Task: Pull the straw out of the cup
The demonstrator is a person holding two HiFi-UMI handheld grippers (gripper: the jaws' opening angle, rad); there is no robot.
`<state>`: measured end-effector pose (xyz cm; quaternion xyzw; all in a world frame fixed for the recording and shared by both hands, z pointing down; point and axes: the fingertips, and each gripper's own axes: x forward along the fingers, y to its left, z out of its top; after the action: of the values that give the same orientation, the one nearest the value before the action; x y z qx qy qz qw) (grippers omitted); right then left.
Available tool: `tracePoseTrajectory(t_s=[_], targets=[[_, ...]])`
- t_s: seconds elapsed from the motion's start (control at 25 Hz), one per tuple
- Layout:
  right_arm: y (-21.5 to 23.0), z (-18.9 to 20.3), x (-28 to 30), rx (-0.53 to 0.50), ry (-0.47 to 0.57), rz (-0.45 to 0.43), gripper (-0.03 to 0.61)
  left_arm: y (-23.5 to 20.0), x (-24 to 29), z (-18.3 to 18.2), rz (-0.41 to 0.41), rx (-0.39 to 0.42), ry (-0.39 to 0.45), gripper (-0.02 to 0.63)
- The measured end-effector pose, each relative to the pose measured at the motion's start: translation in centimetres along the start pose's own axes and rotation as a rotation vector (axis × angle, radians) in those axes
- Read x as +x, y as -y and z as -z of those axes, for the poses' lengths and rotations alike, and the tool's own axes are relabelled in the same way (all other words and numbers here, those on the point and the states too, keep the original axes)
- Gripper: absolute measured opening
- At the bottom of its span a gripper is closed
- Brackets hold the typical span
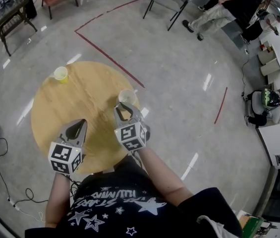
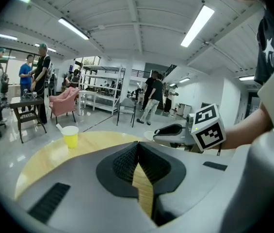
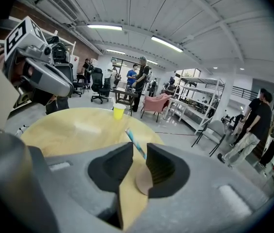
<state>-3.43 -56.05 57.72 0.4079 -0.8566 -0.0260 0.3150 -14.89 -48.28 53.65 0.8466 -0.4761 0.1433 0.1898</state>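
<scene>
On the round wooden table (image 1: 75, 100) a pale cup (image 1: 128, 96) stands near the right edge, with a blue straw (image 3: 134, 141) sticking up out of it. My right gripper (image 1: 125, 109) reaches the cup from the near side. In the right gripper view its jaws (image 3: 137, 150) stand either side of the straw with a gap left; the straw leans close to the right-hand pad and the cup rim (image 3: 142, 179) shows below. My left gripper (image 1: 79, 126) hovers over the table to the left, shut and empty (image 2: 137, 145). A yellow cup (image 1: 60, 74) with its own straw stands at the far left.
The table edge falls away just right of the pale cup. Red tape lines (image 1: 110, 58) cross the grey floor beyond. Chairs (image 1: 167, 4) and seated people are at the back, a dark side table (image 1: 8, 19) is far left, and cables (image 1: 11, 182) lie on the floor.
</scene>
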Motion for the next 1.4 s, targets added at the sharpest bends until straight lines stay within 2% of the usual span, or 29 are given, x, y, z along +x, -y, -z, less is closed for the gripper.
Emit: tracePoseTrajectory(t_s=[0.4,0.56,1.08,1.4], targets=[[0.8,-1.1,-0.8,-0.024,0.012,0.024,0.041,0.3,-0.5,-1.0,-0.007,0.0,0.016,0.006],[1.7,-1.5,-1.8,-0.039,0.034,0.068,0.021,0.9,-0.6,-1.3,-0.002,0.012,0.034,0.006],[2.1,-5.0,-8.8,-0.036,0.12,0.222,0.021,3.3,-5.1,-2.4,0.035,0.063,0.104,0.006],[-1.3,-6.2,-13.3,-0.028,0.171,0.239,0.021,4.5,-9.0,-0.7,0.06,0.067,0.115,0.006]])
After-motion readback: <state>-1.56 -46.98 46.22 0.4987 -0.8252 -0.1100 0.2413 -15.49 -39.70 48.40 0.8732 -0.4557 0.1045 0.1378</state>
